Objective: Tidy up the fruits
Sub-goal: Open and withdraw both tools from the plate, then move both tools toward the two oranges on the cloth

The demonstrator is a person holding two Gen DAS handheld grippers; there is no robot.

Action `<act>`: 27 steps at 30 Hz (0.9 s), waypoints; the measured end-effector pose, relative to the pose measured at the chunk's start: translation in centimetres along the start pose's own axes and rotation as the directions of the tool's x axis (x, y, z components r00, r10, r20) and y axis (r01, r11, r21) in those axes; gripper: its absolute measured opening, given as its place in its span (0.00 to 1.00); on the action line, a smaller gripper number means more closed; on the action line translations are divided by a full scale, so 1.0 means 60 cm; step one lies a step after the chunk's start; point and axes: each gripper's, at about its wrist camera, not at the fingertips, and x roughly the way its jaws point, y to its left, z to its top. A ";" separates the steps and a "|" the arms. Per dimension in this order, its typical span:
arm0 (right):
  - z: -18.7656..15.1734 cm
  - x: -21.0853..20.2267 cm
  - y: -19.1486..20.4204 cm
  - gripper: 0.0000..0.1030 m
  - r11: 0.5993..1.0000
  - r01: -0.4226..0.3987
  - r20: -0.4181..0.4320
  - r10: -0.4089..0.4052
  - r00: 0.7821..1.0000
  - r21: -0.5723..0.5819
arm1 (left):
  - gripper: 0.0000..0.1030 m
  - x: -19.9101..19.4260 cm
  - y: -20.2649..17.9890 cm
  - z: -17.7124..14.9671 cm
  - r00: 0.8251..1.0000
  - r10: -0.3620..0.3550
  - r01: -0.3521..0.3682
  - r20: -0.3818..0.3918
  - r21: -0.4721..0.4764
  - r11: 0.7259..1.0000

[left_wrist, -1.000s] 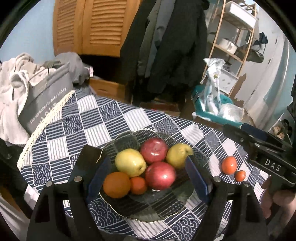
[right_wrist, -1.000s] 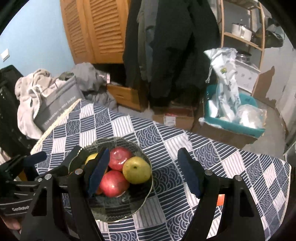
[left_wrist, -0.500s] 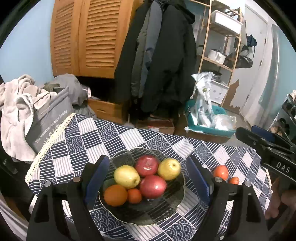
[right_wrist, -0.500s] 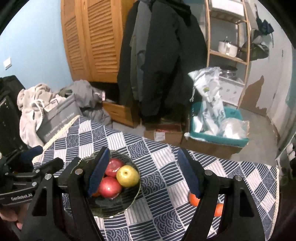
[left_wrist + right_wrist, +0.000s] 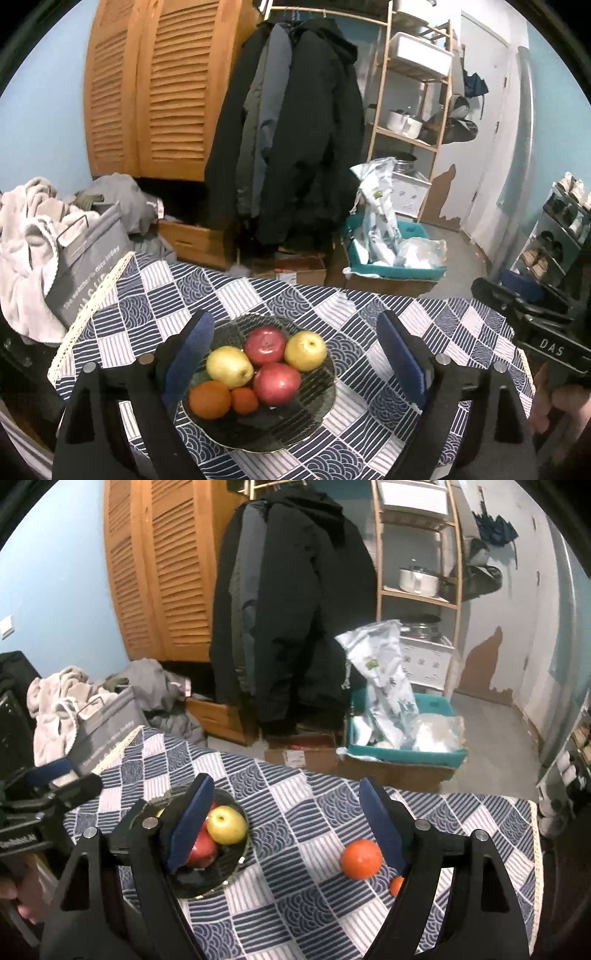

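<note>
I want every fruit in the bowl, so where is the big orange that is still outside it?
In the right wrist view the big orange lies on the checked tablecloth, right of the glass bowl, beside the right gripper's right finger, a smaller orange fruit just beyond.

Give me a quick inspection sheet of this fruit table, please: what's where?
Surface: table under a blue-and-white patterned cloth.
Job's things: glass plate holding six fruits; large orange and a smaller orange loose on the cloth.
Clutter: nothing seen on the table.
Grippers: left gripper and right gripper opening, nothing between the fingers.
Cables: nothing seen.
Surroundings: hanging coats, louvred wardrobe, shelf rack, laundry pile.
</note>
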 end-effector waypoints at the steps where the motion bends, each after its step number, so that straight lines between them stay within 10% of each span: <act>1: -0.002 -0.004 -0.005 0.79 1.000 0.005 0.001 -0.005 1.000 0.003 | 0.89 -0.002 -0.006 0.001 1.000 -0.006 0.006 0.004 0.005 1.000; 27: -0.051 -0.074 -0.129 0.85 0.990 0.121 0.013 -0.123 0.992 0.073 | 0.97 0.011 -0.162 -0.006 0.996 -0.083 0.085 -0.021 0.158 0.984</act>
